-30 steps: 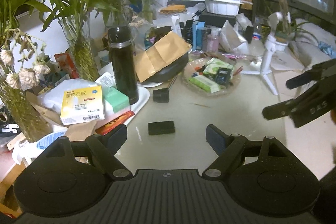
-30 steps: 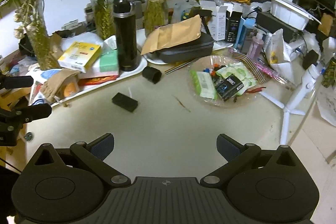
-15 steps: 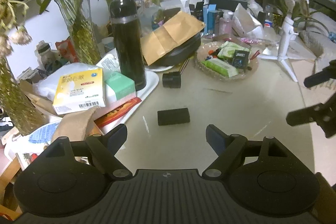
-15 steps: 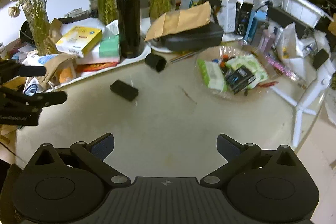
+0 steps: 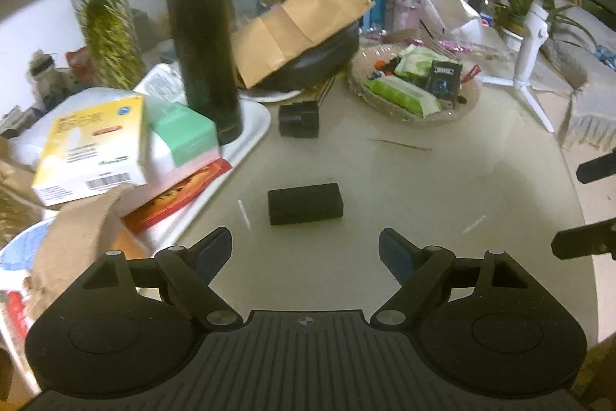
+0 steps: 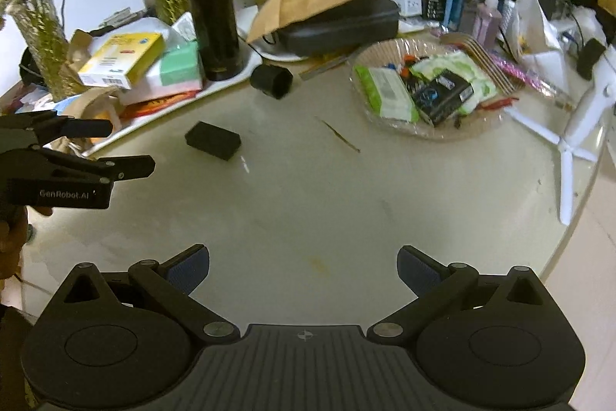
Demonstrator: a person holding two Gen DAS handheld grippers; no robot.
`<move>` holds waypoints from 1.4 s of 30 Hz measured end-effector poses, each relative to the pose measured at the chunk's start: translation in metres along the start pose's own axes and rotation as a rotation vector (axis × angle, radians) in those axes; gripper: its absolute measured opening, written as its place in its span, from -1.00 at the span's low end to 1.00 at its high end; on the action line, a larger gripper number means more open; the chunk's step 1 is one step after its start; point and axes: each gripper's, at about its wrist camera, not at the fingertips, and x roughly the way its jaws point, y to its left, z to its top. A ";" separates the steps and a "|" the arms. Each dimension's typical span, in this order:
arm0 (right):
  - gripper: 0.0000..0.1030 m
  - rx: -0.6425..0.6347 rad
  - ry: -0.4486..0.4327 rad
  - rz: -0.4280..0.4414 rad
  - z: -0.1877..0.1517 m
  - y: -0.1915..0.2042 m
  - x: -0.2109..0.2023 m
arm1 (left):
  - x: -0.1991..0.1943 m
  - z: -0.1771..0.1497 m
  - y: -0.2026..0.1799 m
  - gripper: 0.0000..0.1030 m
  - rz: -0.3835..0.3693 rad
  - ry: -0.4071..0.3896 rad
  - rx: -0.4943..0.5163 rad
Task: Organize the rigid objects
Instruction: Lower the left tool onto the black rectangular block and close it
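Just ahead of the left gripper (image 5: 305, 249), on the smooth, pale, glossy table (image 5: 442, 187), lies a flat black block (image 5: 305, 203), matte and rectangular with rounded edges. It sits centred between the lines of the two fingers (image 5: 215, 249), slightly beyond their blue ribbed pads, untouched. The jaws stand wide apart and are opening further, with nothing between them. Farther out past the block, a squat black faceted piece (image 5: 299, 119) rests by the corner of a white tray (image 5: 254, 126), which bears a tall glossy black flask (image 5: 200, 37) and cardboard boxes (image 5: 92, 149).

The right gripper (image 6: 303, 266) also has its fingers spread wide, empty, over bare tabletop. From it the block (image 6: 213, 140) lies well ahead and to the left, near the left gripper's dark tips (image 6: 115, 151). Ahead to the right sits a clear ridged plastic dish (image 6: 431, 133) of soft packets.
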 end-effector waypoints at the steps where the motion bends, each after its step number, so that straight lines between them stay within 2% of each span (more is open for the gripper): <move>1: 1.00 0.010 0.003 0.005 -0.001 -0.002 0.003 | 0.004 0.001 0.000 0.65 0.002 -0.001 0.000; 4: 1.00 0.041 0.012 0.022 -0.006 -0.008 0.012 | 0.018 0.003 0.001 0.75 -0.005 0.007 -0.010; 8: 1.00 0.046 -0.008 0.016 -0.010 -0.010 0.017 | 0.038 0.006 0.003 0.76 -0.010 0.026 -0.029; 14: 1.00 0.048 -0.055 -0.053 -0.016 -0.012 0.021 | 0.065 0.007 0.003 0.76 0.012 0.061 -0.018; 18: 1.00 0.063 -0.060 -0.041 -0.019 -0.017 0.024 | 0.080 0.009 0.007 0.76 0.021 0.076 -0.037; 26: 1.00 0.079 -0.055 -0.048 -0.019 -0.020 0.027 | 0.100 0.013 0.008 0.75 0.023 0.096 -0.057; 32: 1.00 0.109 -0.053 -0.056 -0.020 -0.026 0.028 | 0.108 0.015 0.006 0.74 0.020 0.078 -0.069; 33: 1.00 0.114 -0.053 -0.058 -0.020 -0.027 0.029 | 0.108 0.015 0.005 0.70 0.021 0.072 -0.070; 35: 1.00 0.128 -0.052 -0.058 -0.021 -0.030 0.029 | 0.106 0.014 0.005 0.41 0.017 0.052 -0.063; 36: 1.00 0.134 -0.051 -0.059 -0.021 -0.031 0.029 | 0.106 0.015 0.004 0.34 0.016 0.049 -0.057; 42: 1.00 0.155 -0.060 -0.048 -0.020 -0.032 0.028 | 0.092 0.017 0.005 0.33 -0.016 0.068 -0.073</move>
